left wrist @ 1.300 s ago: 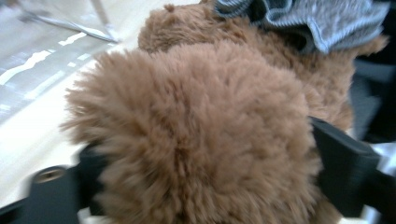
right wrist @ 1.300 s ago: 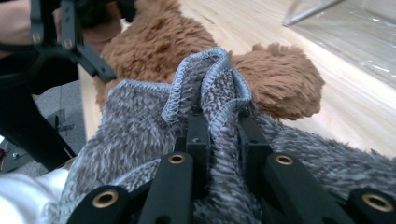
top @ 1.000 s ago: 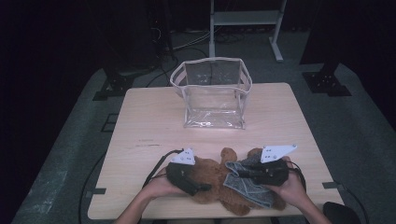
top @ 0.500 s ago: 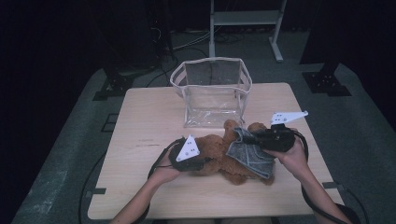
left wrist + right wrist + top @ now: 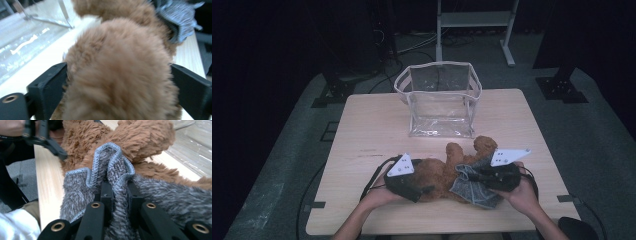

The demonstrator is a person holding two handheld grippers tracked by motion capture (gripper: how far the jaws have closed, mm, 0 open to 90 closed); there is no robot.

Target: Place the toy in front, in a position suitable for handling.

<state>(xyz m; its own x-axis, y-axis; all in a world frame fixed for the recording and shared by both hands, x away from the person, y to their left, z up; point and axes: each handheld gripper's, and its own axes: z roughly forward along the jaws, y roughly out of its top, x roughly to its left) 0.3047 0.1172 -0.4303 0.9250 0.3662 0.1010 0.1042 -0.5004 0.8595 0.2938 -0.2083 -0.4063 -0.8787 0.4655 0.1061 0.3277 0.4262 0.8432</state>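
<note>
Both hands (image 5: 377, 197) low beside teddy (image 5: 439, 172).

Both forearms enter the high view from six o'clock. The left gripper (image 5: 424, 189) points toward three o'clock, its jaws having just opened wide; the right gripper (image 5: 477, 176) points toward nine o'clock, its jaws pinched together

— What blocks my left gripper (image 5: 424, 190)?

— The brown plush bear (image 5: 447, 172) fills the space between its jaws and lies straight ahead; its grey knit garment (image 5: 474, 185) is bunched at my right gripper (image 5: 477, 176).

— And free room?

— Beyond the bear the clear bag (image 5: 439, 102) stands upright across the way — bare table (image 5: 362, 130) lies open to the far left of my left gripper.
</note>
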